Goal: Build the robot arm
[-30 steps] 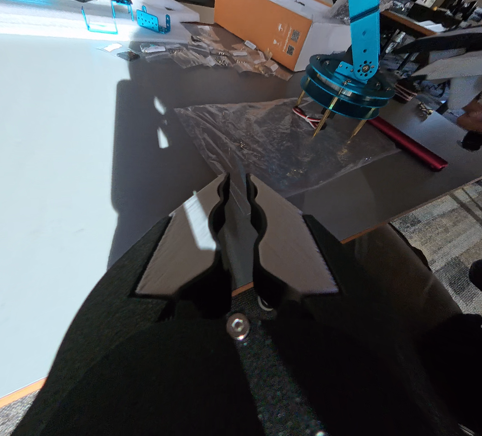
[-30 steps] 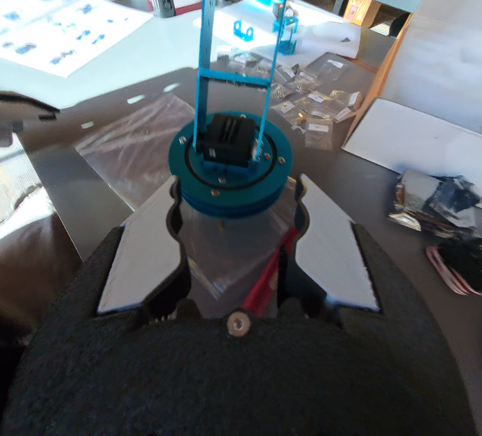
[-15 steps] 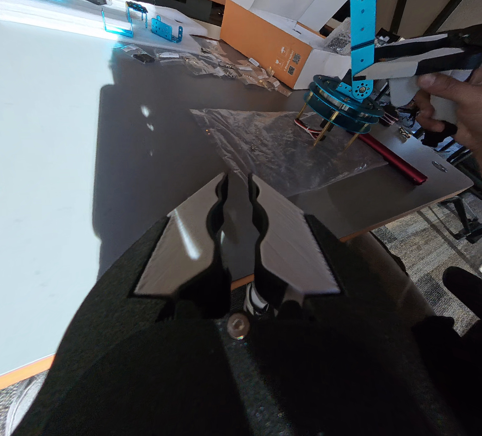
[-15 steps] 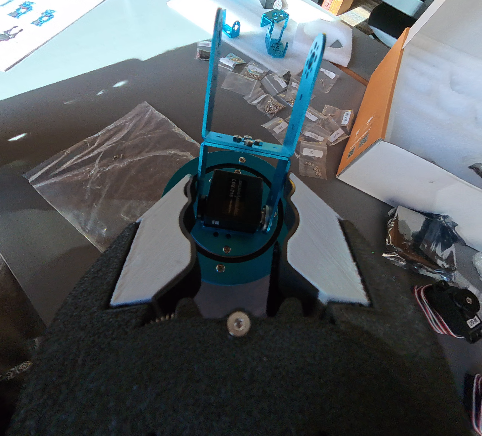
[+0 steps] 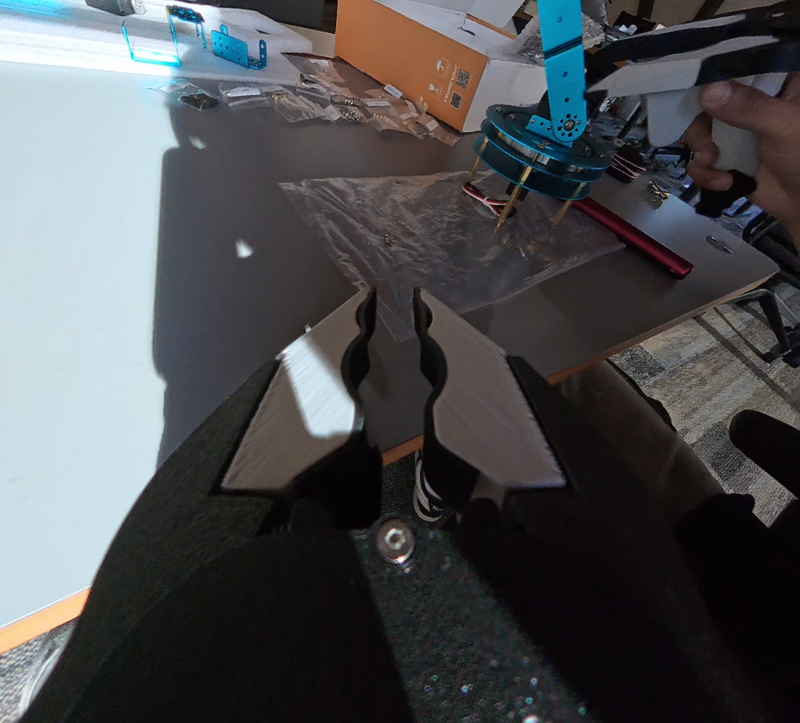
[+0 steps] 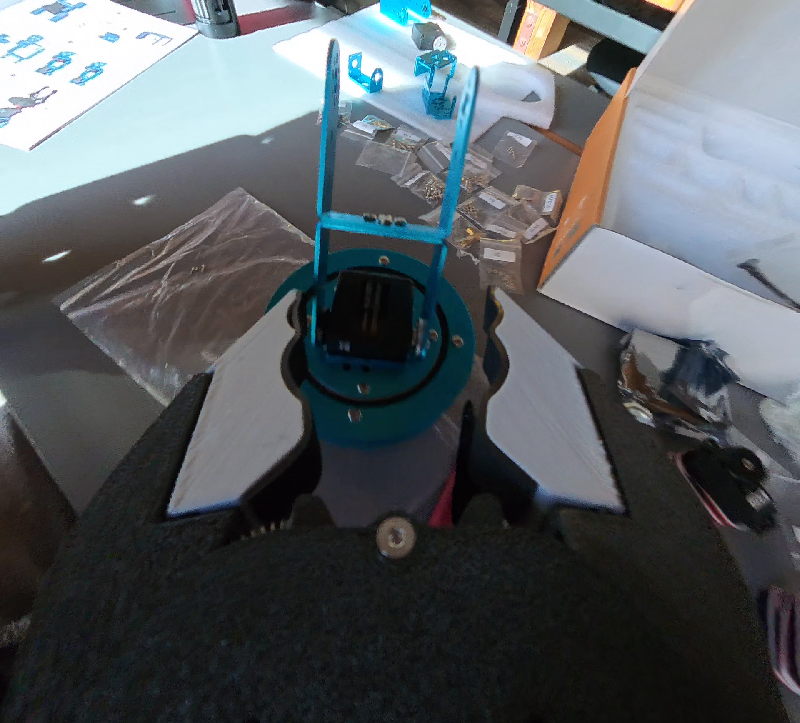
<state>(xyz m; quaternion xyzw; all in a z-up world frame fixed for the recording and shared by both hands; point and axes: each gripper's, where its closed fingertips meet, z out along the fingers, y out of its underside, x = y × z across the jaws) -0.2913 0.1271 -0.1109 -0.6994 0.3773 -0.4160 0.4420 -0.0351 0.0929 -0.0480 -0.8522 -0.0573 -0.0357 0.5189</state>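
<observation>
A blue round base (image 6: 381,412) on brass legs carries a black servo (image 6: 368,312) and a tall blue U-bracket (image 6: 454,165). It stands on the grey table at the edge of a clear plastic bag (image 6: 173,291). My right gripper (image 6: 394,295) is open, one finger on each side of the servo, above the base and gripping nothing. From the left wrist view, the right gripper (image 5: 593,72) reaches the bracket (image 5: 558,31) above the base (image 5: 537,165). My left gripper (image 5: 395,295) is nearly shut and empty, over the bag's near corner (image 5: 433,234).
An orange and white box (image 5: 411,48) stands behind the base. Small bags of screws (image 6: 454,178) and blue brackets (image 6: 437,91) on white foam lie beyond. A red bar (image 5: 636,239) lies near the table edge (image 5: 649,338). A loose servo (image 6: 731,490) and printed sheet (image 6: 65,65) flank the scene. The left gripper is farther from the red bar (image 5: 636,239), some 35 cm, than the right, some 20 cm.
My right gripper has come forward and higher over the round base, so the servo now lies between its fingers. My left gripper has stayed much where it was.
</observation>
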